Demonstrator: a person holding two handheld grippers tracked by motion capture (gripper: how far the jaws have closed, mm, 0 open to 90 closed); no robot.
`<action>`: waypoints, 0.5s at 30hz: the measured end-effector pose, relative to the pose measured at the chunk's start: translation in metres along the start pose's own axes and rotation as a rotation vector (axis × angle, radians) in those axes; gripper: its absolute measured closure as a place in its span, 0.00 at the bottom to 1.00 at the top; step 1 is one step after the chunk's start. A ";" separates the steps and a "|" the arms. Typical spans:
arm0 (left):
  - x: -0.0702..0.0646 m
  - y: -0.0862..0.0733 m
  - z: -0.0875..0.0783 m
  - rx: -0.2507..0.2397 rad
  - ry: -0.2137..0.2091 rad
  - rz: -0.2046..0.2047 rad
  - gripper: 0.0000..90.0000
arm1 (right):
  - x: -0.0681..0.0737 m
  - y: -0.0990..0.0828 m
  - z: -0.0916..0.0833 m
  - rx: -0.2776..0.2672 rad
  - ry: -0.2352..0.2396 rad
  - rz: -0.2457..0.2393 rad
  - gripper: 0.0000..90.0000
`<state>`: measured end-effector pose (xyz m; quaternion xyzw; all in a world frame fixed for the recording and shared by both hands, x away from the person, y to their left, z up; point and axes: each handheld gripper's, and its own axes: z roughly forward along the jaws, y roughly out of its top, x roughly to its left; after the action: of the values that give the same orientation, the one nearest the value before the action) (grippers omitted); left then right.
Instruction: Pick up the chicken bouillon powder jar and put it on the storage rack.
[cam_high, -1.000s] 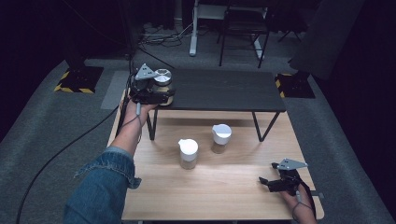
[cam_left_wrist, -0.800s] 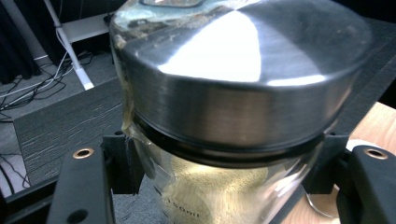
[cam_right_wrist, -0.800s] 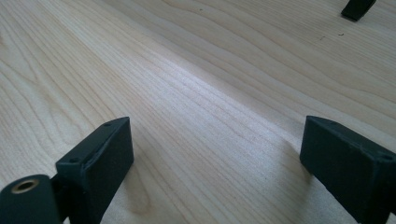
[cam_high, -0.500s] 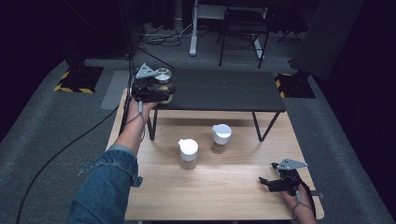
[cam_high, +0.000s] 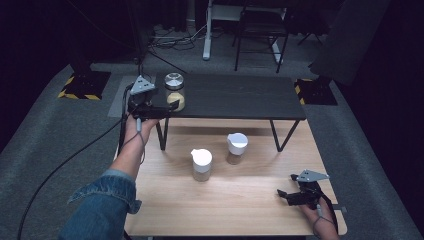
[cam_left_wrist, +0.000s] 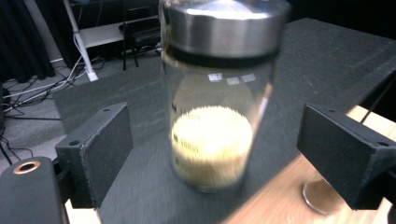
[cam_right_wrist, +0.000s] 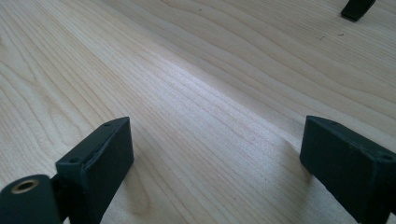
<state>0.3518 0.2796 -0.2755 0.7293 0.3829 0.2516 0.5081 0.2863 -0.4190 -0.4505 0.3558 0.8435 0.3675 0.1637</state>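
Left gripper (cam_high: 167, 107): jaws had just been opening, stood apart, pads clear of the glass jar (cam_left_wrist: 215, 100) between them. Jar upright on the black raised shelf (cam_high: 240, 97) near its left end, steel lid on, pale grains in the lower part. Right gripper (cam_high: 285, 194): jaws apart, nothing between them, low over the wooden table (cam_high: 250, 200) at its right front. Two white-lidded jars (cam_high: 202, 165) stood mid-table, well apart from both grippers.

Clear glass jar (cam_left_wrist: 212, 130) with silver lid (cam_left_wrist: 224, 25) and pale yellow contents; black tongs (cam_left_wrist: 212, 154); light wood-grain table (cam_high: 250, 200); two white-lidded jars (cam_high: 202, 165).
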 end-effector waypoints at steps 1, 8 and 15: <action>-0.002 -0.003 -0.006 -0.001 0.002 -0.001 0.12 | 0.000 0.000 0.000 0.000 0.000 0.000 0.10; -0.010 -0.028 -0.039 -0.001 0.019 -0.025 0.12 | 0.000 0.000 0.000 0.000 0.000 0.000 0.10; -0.018 -0.054 -0.064 0.003 0.036 -0.036 0.12 | 0.000 0.000 0.000 0.000 0.001 -0.001 0.10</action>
<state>0.2763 0.3102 -0.3028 0.7184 0.4055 0.2549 0.5046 0.2864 -0.4191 -0.4504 0.3551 0.8438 0.3676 0.1634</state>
